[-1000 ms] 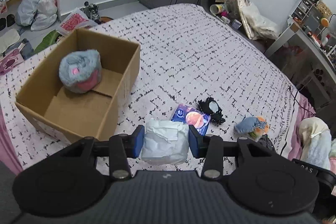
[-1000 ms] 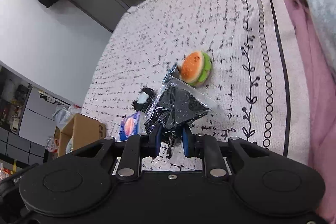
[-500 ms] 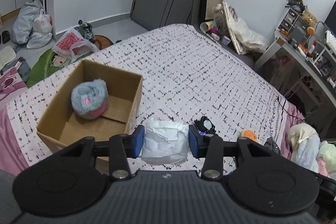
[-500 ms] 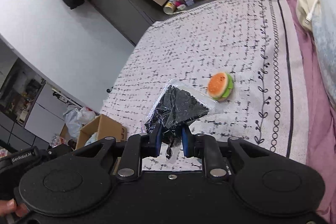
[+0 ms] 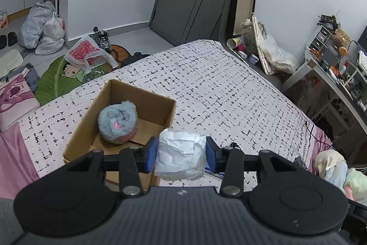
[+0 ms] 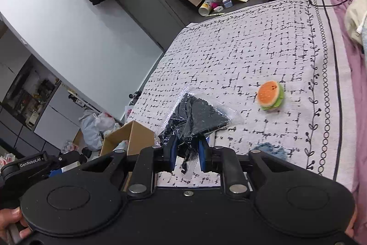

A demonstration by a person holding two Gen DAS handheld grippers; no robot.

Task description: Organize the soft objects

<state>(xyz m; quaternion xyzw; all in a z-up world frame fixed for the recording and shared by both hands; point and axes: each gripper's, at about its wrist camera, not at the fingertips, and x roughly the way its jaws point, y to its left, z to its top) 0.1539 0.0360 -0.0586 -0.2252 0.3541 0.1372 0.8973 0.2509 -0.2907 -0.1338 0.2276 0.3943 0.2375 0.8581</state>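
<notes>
Plush burger [image 6: 270, 95] lies on patterned bedspread [image 6: 252, 45] (bedroom, probably).

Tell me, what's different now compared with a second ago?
Both grippers rose higher above the bed, toward the cardboard box, which now lies nearer beneath the left gripper. Nothing was taken or released: it keeps the white bundle, the right gripper the bagged black item. The blue plush stays boxed, the burger toy unmoved.

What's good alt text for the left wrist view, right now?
The left claw grips a crumpled white paper bundle above a patterned bed. Just ahead and left, an open cardboard box on the bed holds a fluffy blue-and-pink plush.
</notes>
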